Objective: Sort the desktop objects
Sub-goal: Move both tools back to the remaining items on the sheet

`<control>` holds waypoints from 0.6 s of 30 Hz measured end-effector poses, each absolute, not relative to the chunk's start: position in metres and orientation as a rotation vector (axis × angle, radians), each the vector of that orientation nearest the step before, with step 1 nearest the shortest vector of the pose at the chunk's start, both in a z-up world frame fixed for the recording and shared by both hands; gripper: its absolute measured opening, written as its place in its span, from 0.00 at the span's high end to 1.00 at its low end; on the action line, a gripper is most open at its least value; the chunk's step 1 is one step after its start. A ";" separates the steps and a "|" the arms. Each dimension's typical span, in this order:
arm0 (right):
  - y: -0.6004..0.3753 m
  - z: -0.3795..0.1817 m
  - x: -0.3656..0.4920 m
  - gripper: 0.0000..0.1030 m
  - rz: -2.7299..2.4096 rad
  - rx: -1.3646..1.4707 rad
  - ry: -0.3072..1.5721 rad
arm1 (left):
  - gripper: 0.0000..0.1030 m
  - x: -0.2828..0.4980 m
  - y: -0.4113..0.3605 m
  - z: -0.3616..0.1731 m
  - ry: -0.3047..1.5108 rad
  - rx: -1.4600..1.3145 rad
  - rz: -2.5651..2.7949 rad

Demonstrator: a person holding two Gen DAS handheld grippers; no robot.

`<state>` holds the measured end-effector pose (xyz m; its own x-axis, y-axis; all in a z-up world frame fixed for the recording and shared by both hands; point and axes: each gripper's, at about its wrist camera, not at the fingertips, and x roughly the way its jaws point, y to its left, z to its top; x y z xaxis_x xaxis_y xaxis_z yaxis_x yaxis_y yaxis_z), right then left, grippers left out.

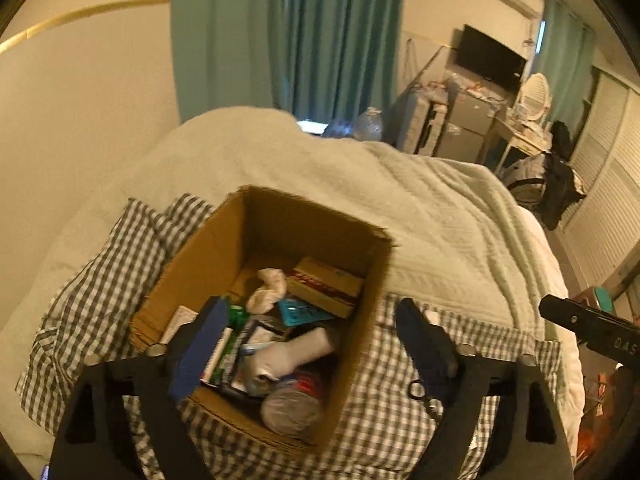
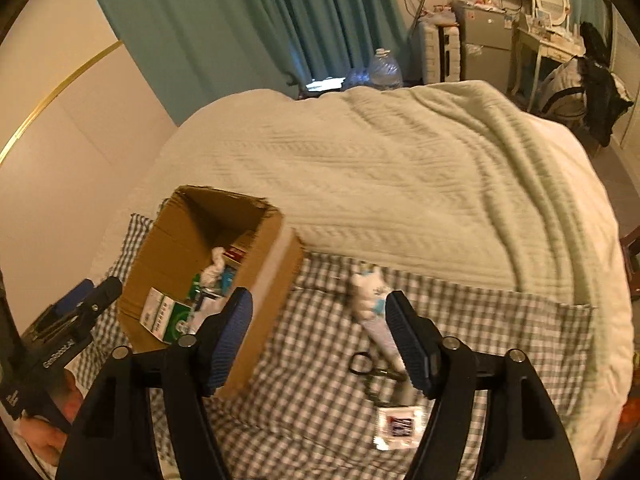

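Here both grippers' fingers stand apart, empty: left gripper [image 1: 316,344] over the cardboard box [image 1: 200,264], right gripper [image 2: 320,336] above the scissors [image 2: 372,368].

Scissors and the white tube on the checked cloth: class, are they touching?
Cannot tell. In the right wrist view the scissors lie right at the tube's lower end, but blur and the right tool's finger hide where they would meet.

Cardboard box [image 1: 224,256] upright, filled; scissors [image 2: 370,368], tube [image 2: 374,312] beside.

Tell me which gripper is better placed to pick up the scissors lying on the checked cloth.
Right. The right gripper is open and empty, the scissors just below its fingers. The left gripper hangs over the cardboard box.
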<state>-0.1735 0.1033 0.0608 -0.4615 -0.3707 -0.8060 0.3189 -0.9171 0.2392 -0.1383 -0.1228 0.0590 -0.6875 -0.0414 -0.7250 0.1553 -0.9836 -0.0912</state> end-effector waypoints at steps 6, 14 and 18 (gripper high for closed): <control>0.146 0.057 -0.161 0.32 -2.390 1.359 -0.015 | 0.12 -0.123 -0.078 0.050 0.199 1.149 -2.837; 0.197 0.039 -0.152 0.32 -2.392 1.411 0.056 | 0.12 -0.119 -0.024 0.014 0.033 1.217 -2.834; 0.219 0.025 -0.152 0.32 -2.384 1.451 0.071 | 0.12 -0.115 -0.004 -0.009 0.014 1.281 -2.823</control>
<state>-0.1521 0.2195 0.0248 -0.4157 -0.2671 -0.8694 0.3181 -0.9382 0.1361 -0.1152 -0.0041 -0.0091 -0.6577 -0.0342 -0.7525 0.0418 -0.9991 0.0089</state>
